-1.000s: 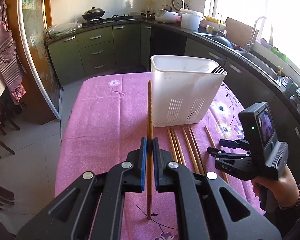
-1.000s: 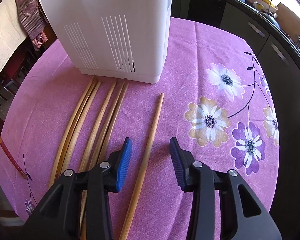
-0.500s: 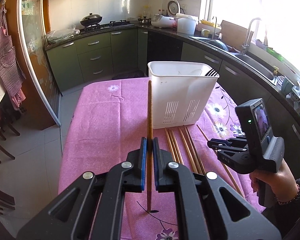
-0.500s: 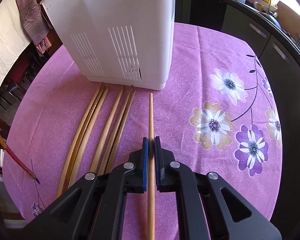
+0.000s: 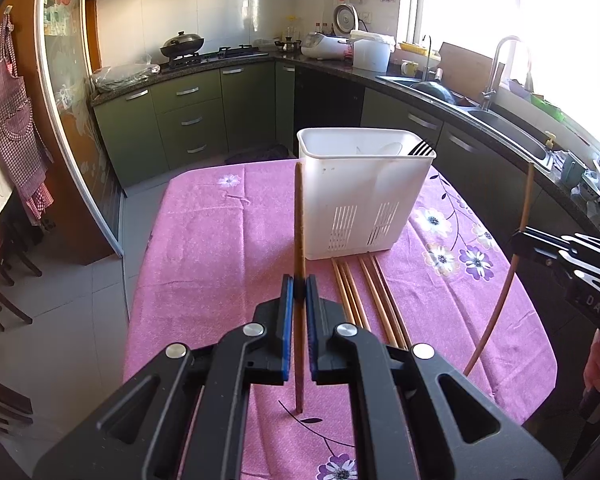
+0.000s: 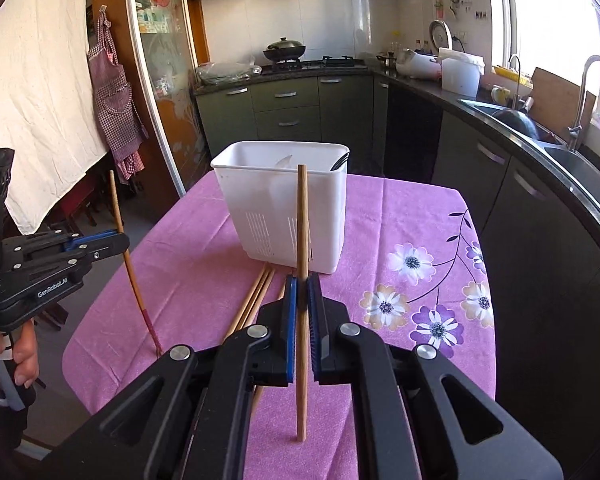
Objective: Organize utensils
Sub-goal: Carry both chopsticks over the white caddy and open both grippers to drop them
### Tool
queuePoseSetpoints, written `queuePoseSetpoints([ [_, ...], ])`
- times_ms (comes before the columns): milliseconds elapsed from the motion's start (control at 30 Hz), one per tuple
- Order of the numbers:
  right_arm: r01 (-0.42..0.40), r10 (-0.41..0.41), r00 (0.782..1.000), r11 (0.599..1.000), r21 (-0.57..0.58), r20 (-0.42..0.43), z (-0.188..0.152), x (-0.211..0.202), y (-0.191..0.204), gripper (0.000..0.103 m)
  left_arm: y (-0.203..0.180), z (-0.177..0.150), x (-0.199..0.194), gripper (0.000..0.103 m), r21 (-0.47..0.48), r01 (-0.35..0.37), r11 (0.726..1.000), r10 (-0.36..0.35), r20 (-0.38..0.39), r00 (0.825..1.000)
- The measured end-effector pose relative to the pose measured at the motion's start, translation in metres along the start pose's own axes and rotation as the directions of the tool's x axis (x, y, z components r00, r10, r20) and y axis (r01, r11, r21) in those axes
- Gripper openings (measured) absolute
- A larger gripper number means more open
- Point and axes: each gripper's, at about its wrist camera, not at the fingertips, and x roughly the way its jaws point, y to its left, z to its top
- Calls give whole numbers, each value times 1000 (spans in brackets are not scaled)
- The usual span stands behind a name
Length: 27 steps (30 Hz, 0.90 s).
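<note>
My left gripper (image 5: 299, 288) is shut on a dark wooden chopstick (image 5: 299, 240), held upright above the pink tablecloth; it also shows in the right wrist view (image 6: 120, 216). My right gripper (image 6: 302, 290) is shut on a lighter chopstick (image 6: 302, 216), lifted upright; that chopstick also shows at the right of the left wrist view (image 5: 516, 248). A white utensil holder (image 5: 364, 196) stands ahead on the table, with a fork (image 5: 420, 147) and a white spoon inside. Several chopsticks (image 5: 364, 300) lie on the cloth in front of the holder.
The table with the pink flowered cloth (image 5: 220, 248) has its edges close on the left and right. Green kitchen cabinets (image 5: 188, 120), a counter with a sink (image 5: 500, 116) and a stove stand beyond. An apron (image 5: 16, 120) hangs at left.
My right gripper closed on a chopstick lying on the cloth and lifted it upright off the table. My left gripper rose and drew back a little with its chopstick.
</note>
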Motion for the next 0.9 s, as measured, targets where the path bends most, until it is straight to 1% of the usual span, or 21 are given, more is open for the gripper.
queuePoseSetpoints([
  [200, -9, 9, 1000, 1000, -4, 18, -10, -21, 6, 7, 1, -1, -4, 6, -1, 0, 1000, 0, 6, 1000],
  [567, -26, 26, 999, 1000, -4, 27, -12, -23, 5, 7, 3, 0, -15, 6, 7, -2, 1000, 2, 31, 1000],
  [767, -36, 36, 998, 999, -3, 46, -3, -27, 4, 7, 2, 11, -17, 6, 13, 3, 1000, -4, 40, 999],
  [900, -53, 54, 996, 999, -8, 72, 13, -36, 5, 7, -1, 26, -23, 6, 23, 20, 1000, -21, 47, 999],
])
